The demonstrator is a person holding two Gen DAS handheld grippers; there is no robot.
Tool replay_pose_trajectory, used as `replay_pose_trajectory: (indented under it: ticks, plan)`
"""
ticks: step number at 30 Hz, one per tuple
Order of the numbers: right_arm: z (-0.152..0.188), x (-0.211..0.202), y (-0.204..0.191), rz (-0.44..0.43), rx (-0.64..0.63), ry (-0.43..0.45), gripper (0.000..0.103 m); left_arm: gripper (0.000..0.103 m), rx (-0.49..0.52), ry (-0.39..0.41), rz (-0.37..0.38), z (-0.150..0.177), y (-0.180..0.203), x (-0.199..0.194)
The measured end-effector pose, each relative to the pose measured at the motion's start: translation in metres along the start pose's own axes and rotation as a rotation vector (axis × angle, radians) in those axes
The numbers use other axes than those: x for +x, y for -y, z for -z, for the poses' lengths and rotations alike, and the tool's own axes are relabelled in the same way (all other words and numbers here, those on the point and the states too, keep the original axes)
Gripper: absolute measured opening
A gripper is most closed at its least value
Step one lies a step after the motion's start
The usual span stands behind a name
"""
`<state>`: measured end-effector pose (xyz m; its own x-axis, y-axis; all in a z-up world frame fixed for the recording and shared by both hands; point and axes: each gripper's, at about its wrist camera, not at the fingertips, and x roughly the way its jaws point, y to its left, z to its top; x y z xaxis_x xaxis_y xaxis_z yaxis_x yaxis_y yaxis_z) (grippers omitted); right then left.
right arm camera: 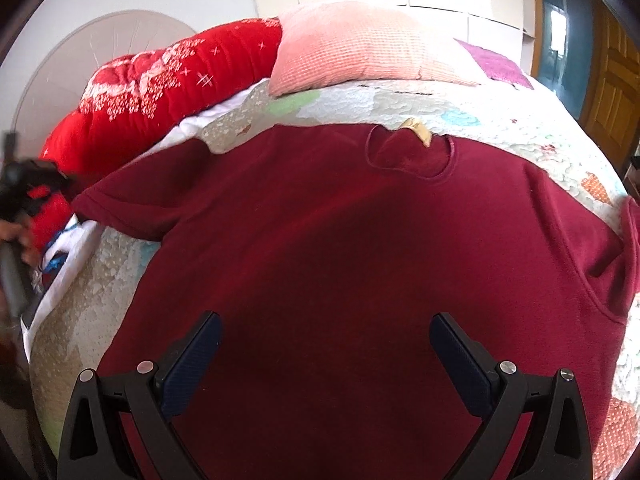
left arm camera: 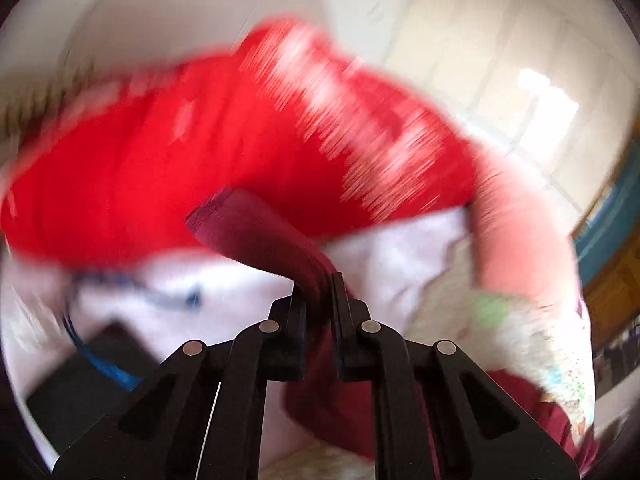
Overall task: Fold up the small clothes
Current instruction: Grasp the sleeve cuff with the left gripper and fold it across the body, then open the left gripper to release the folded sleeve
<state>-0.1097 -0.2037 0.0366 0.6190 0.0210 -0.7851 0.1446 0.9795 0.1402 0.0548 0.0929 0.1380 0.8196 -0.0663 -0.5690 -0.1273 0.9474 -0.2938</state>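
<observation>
- Two grippers in use, one per hand; both views look out over a bed.
- Left gripper: jaws clenched on a fold of the maroon T-shirt. The pinched cloth, a sleeve by its hemmed end, rises out of the closed tips and curls up and to the left.
- Left wrist view is heavily motion-blurred, so finer detail of the grip cannot be told.
- In the right wrist view the left gripper shows only as a dark blur at the far left edge, with a hand wrapped around its handle.
- Right gripper: jaws spread wide, nothing between them. It is pitched downward, hovering over the near, lower part of the shirt; contact with the cloth cannot be told.
- Maroon T-shirt lies flat on the patchwork quilt, collar at the far side, sleeves out to left and right.
- A pale tag shows at the neckline.
- Far of the shirt: a pink pillow, with a purple cushion to its right.
- Far left: a red comforter with a white snowflake print, bunched against a round headboard.
</observation>
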Motion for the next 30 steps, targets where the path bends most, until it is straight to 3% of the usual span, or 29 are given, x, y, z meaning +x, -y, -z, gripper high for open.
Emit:
replay_pose_trajectory:
  ticks: [3,6,9,15,18,21,23,25,27,28,30]
  plan:
    - [-0.001,-0.007,0.01,-0.008,0.038,0.016,0.103,0.008,0.159,0.079,0.105,-0.013,0.061,-0.044]
    - [-0.001,-0.017,0.024,0.004,0.082,0.037,0.103,0.008,0.327,0.099,0.239,0.016,0.132,-0.079]
    - [-0.001,-0.029,0.043,0.03,0.128,0.059,0.103,0.008,0.407,0.01,0.379,0.064,0.186,-0.081]
    - [0.004,-0.053,0.095,0.144,0.218,0.083,0.103,0.008,0.5,-0.232,0.488,0.177,0.266,-0.031]
    - [0.009,-0.062,0.118,0.181,0.266,0.08,0.103,0.008,0.573,-0.358,0.459,0.223,0.282,-0.003]
    - [0.011,-0.069,0.133,0.186,0.302,0.09,0.103,0.008,0.571,-0.397,0.438,0.225,0.268,-0.006]
    - [0.008,-0.072,0.135,0.166,0.317,0.114,0.103,0.01,0.538,-0.348,0.414,0.202,0.246,-0.022]
    - [0.0,-0.067,0.128,0.118,0.32,0.123,0.103,0.02,0.536,-0.285,0.351,0.183,0.224,-0.033]
    - [-0.013,-0.056,0.112,0.042,0.296,0.121,0.103,0.053,0.549,-0.222,0.263,0.167,0.202,-0.035]
    - [-0.02,-0.049,0.102,0.013,0.273,0.119,0.103,0.058,0.554,-0.18,0.203,0.16,0.189,-0.035]
    - [-0.04,-0.033,0.076,-0.049,0.196,0.111,0.103,0.059,0.55,-0.111,0.085,0.147,0.165,-0.03]
